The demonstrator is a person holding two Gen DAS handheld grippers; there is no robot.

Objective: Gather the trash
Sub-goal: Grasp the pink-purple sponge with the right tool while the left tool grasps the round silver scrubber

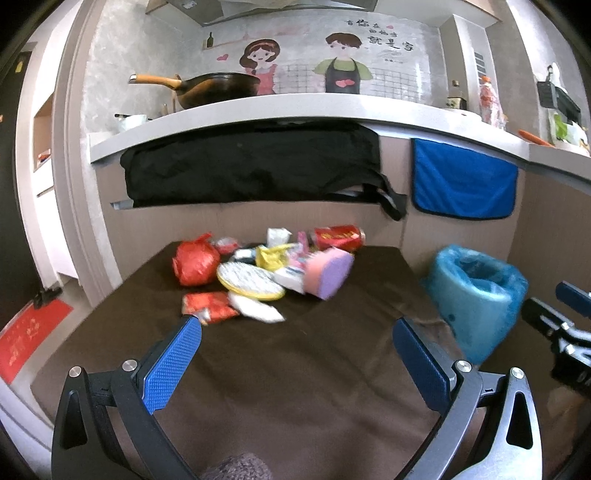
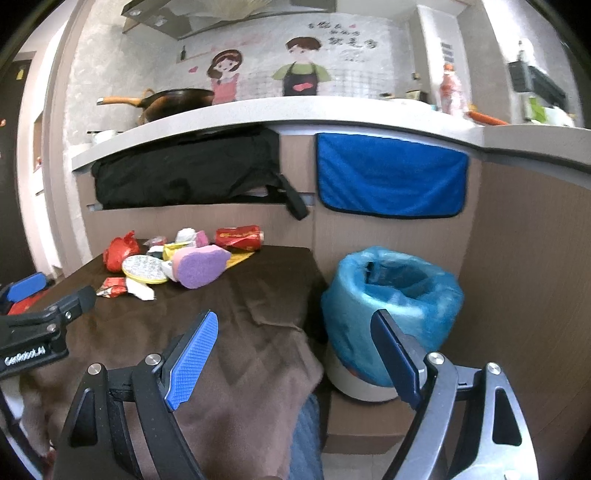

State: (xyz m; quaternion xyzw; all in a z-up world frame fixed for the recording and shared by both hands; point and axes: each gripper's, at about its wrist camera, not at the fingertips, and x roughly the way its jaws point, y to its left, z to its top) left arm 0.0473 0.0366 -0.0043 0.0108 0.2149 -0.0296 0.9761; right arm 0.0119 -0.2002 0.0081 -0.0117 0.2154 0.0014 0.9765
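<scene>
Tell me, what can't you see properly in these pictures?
- Inside of the blue-lined bin: right wrist view shows only its rim and dark mouth; its liner hides the rest.
- Trash pile: left wrist view blurs it and pieces overlap.
- Right claw: its fingers cover part of the bin.
- Wall writing: too small.

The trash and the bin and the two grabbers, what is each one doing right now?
left gripper: open, holding nothing
right gripper: open, holding nothing
bin: upright beside the table, blue liner in, no lid
trash pile: loose on the brown cloth, uncollected
red can: lying on its side
wok: sitting on the counter
</scene>
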